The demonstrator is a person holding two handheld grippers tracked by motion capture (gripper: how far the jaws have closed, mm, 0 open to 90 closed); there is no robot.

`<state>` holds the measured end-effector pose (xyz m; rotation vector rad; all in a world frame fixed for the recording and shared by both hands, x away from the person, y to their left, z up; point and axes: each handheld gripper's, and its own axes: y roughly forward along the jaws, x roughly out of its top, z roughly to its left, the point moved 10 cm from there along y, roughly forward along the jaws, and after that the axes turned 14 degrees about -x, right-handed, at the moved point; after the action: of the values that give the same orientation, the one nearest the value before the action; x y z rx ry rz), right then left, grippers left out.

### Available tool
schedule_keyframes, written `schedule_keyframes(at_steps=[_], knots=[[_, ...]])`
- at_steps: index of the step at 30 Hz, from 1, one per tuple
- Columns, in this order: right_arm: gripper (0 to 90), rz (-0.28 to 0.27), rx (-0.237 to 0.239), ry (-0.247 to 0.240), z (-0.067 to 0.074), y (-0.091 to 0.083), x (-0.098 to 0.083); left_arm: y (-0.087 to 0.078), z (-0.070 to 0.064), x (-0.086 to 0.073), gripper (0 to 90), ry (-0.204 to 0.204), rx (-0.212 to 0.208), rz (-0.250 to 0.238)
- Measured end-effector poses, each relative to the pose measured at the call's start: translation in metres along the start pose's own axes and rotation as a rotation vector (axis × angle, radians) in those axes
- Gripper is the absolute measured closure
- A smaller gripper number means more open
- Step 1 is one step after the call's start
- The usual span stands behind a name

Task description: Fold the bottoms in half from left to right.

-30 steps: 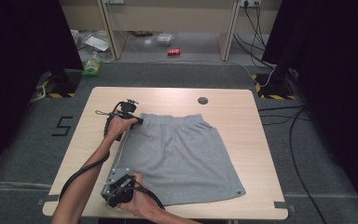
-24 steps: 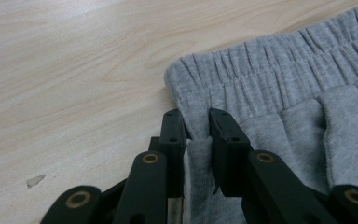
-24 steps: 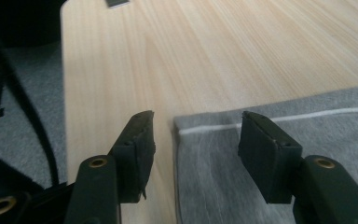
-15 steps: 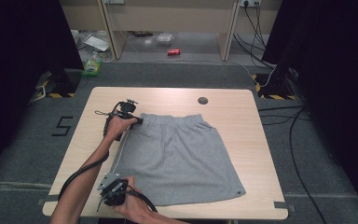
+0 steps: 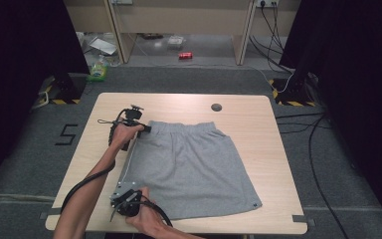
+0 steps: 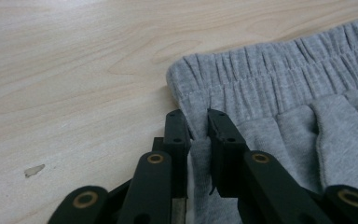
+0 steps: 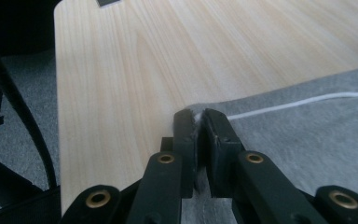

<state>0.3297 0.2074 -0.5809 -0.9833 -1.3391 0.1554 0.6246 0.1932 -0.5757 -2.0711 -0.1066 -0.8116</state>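
So the grey shorts (image 5: 191,167) are lying flat on the surface (image 5: 273,144). Left gripper (image 6: 198,122) is pinching the waistband corner, and the right gripper (image 7: 196,122) has just clamped onto the hem corner. Both grabs look done, but no fold has started yet.

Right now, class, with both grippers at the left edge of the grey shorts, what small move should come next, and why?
Probably lift both hands a little together. The left gripper pinches the waistband corner of the shorts; the right gripper, whose jaws have just closed, pinches the hem corner. The rest lies flat on the table, so raising that edge would likely begin a fold towards the other side.
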Motion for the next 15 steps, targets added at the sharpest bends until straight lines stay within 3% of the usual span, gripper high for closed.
schedule_keyframes(at_steps=[4,7,15], knots=[[84.0,-0.022,0.001,-0.009,-0.004,-0.007,0.004,-0.002,-0.004,0.003,78.8,0.022,0.023,0.005],[84.1,-0.031,0.004,0.02,-0.008,-0.015,0.006,-0.007,-0.009,0.012,78.9,0.028,0.032,-0.007],[84.1,-0.102,-0.004,0.07,-0.03,-0.052,0.01,-0.028,-0.041,0.042,79.0,0.066,0.037,-0.036]])
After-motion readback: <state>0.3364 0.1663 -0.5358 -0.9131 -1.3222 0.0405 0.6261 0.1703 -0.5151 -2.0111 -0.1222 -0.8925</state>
